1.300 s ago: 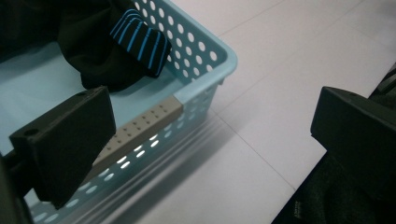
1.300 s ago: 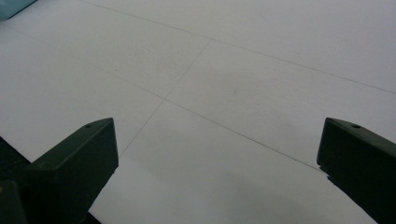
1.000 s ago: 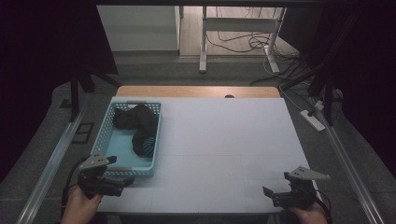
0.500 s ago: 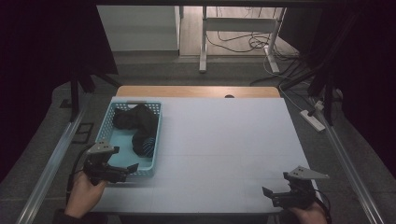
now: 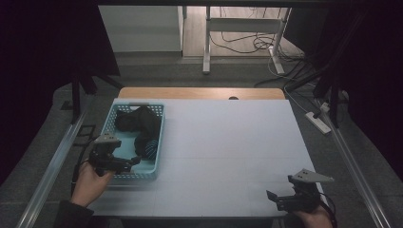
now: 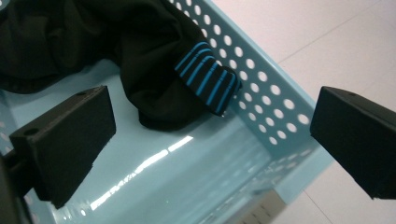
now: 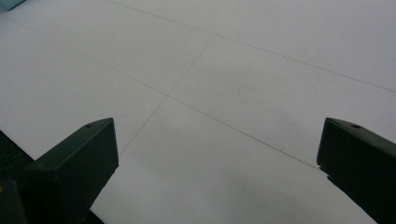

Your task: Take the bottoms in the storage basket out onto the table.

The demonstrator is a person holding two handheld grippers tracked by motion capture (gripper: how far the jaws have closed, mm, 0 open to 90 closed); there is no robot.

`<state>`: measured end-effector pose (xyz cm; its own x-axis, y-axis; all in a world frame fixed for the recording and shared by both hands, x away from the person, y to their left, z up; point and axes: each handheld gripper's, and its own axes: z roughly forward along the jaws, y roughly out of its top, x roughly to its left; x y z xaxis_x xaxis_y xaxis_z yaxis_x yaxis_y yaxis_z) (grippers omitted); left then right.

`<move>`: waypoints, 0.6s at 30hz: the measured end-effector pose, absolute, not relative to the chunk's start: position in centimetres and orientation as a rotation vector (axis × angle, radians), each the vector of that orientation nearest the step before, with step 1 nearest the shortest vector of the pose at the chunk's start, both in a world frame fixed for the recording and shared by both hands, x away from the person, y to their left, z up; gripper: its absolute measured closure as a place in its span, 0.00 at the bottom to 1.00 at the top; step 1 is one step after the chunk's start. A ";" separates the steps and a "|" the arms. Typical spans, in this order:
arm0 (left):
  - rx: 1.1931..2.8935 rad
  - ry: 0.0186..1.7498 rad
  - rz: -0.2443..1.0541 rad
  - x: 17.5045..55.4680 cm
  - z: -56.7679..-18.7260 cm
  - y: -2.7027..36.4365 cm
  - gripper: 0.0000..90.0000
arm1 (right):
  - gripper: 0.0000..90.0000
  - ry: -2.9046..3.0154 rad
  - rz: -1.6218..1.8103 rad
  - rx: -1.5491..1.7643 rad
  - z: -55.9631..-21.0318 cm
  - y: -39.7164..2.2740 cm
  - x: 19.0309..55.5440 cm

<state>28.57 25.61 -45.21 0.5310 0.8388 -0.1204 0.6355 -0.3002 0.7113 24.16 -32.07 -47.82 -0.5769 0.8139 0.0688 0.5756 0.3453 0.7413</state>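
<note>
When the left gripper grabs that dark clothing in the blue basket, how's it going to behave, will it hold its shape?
Probably not: the dark clothing lies crumpled in soft folds, so it should droop from the left gripper. It looks light, likely lifting easily. Its bunched heap may drag along the perforated basket wall or trail behind.

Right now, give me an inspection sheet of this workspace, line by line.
Surface: white table, faint seam lines, wooden strip along its far edge.
Job's things: light blue perforated basket at the table's left; dark garments piled inside, one with a blue-striped cuff.
Clutter: nothing seen on the bare tabletop.
Grippers: left claw open over the basket's near end, one jaw inside, the other out past the wall; right claw open, low over the table's near right corner, holding nothing.
Cables: loose cables on the floor beyond; power strip at right.
Surroundings: dark curtains both sides, metal frame rails, table legs behind.
</note>
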 end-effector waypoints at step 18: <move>2.060 1.177 0.298 34.1 -45.0 26.3 0.00 | 0.00 2.310 1.070 1.232 -47.9 -32.0 24.2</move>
